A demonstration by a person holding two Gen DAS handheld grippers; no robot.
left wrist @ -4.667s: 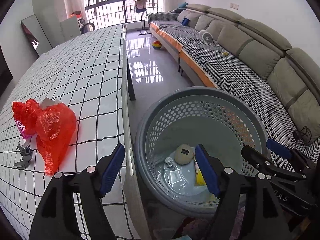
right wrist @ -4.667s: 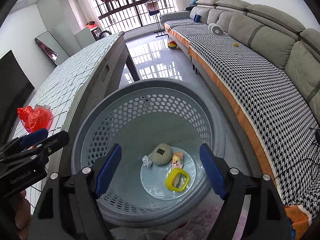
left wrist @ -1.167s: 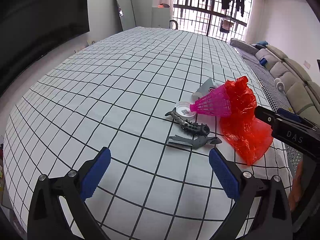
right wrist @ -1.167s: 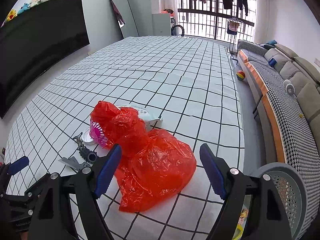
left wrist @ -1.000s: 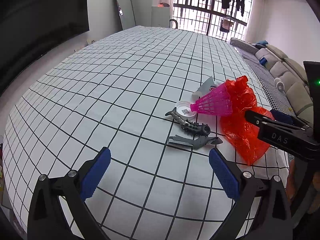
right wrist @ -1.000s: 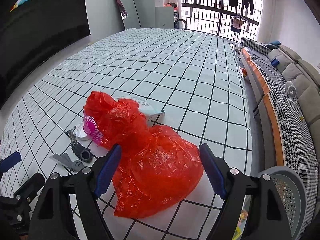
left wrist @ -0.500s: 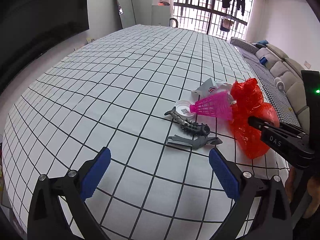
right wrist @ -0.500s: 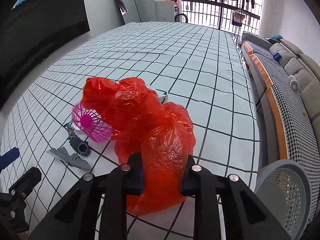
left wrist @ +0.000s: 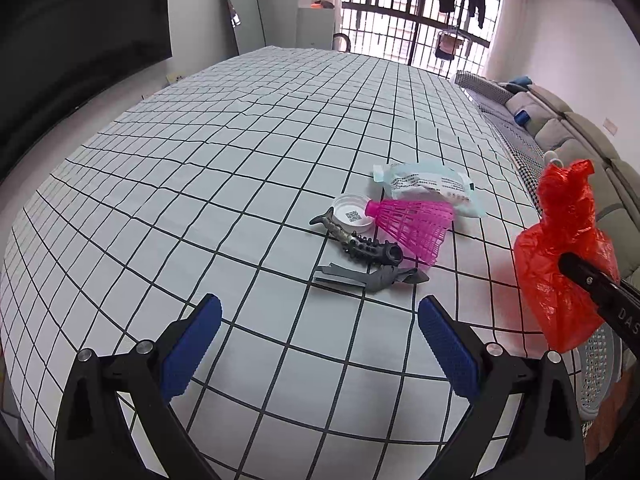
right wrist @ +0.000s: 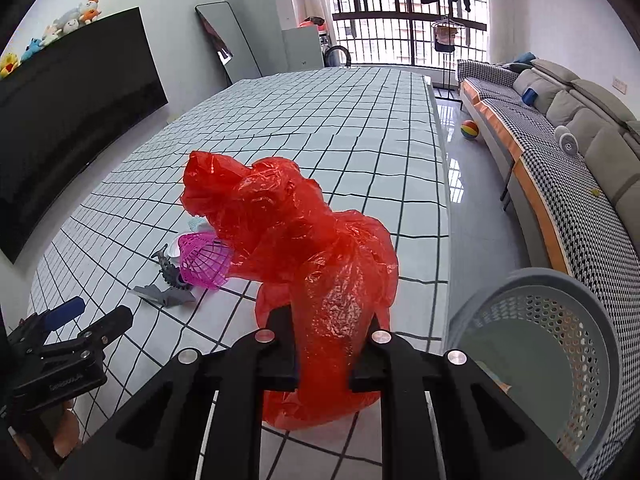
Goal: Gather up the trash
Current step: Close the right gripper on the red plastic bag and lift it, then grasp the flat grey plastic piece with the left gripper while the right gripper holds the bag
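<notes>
My right gripper (right wrist: 323, 350) is shut on a red plastic bag (right wrist: 312, 264) and holds it lifted off the checked tablecloth near the table's right edge; the bag also shows in the left wrist view (left wrist: 560, 256). My left gripper (left wrist: 318, 344) is open and empty above the cloth, short of a small pile: a pink shuttlecock (left wrist: 412, 224), a white cap (left wrist: 352, 214), a white wrapper (left wrist: 428, 186), a dark toy fish (left wrist: 360, 242) and a grey toy piece (left wrist: 372, 276). The grey perforated basket (right wrist: 540, 360) stands on the floor right of the table.
A sofa with a houndstooth cover (right wrist: 560, 168) runs along the right wall. A dark TV screen (right wrist: 60, 128) is on the left. A coloured ball (right wrist: 469, 129) lies on the floor between table and sofa. The table edge (right wrist: 444, 216) drops beside the basket.
My right gripper closed on the red bag and lifted it off the table toward the right. The wrapper under it is now uncovered. My left gripper stayed open and nearly still.
</notes>
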